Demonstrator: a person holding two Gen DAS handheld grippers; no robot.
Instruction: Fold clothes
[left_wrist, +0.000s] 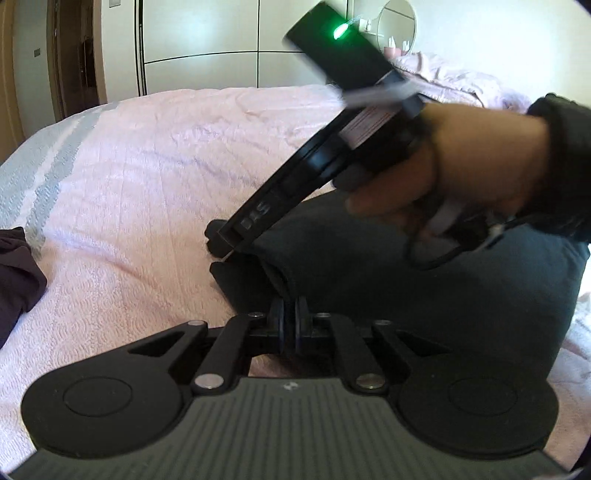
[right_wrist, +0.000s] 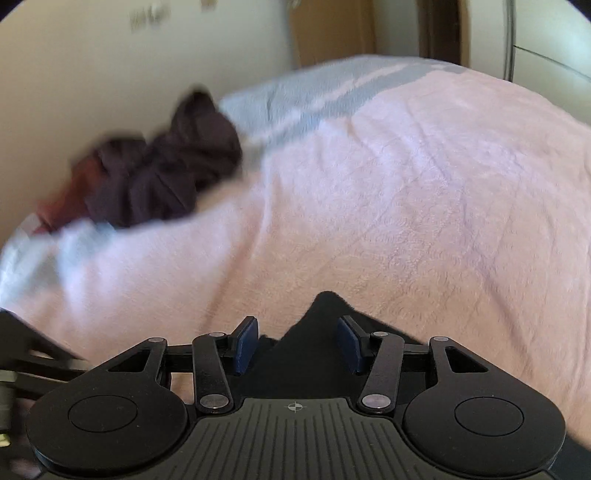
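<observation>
A dark teal garment (left_wrist: 406, 295) lies folded on the pink bedspread (left_wrist: 147, 177). My left gripper (left_wrist: 289, 314) is shut at the garment's near folded edge, and the cloth runs in between its pads. A hand (left_wrist: 472, 166) holds my right gripper (left_wrist: 218, 242) tilted down over the garment's left corner. In the blurred right wrist view my right gripper (right_wrist: 298, 339) stands open, its blue pads (right_wrist: 245, 345) apart. A dark corner of the garment (right_wrist: 325, 314) lies below and between them, and neither pad presses on it.
A crumpled dark purple garment (right_wrist: 162, 173) lies with a red-brown one (right_wrist: 66, 199) at the bed's far left, near a wall. The purple garment (left_wrist: 14, 273) also shows at the left edge. A rumpled pink blanket (left_wrist: 443, 74) and white wardrobe doors (left_wrist: 203, 37) are behind.
</observation>
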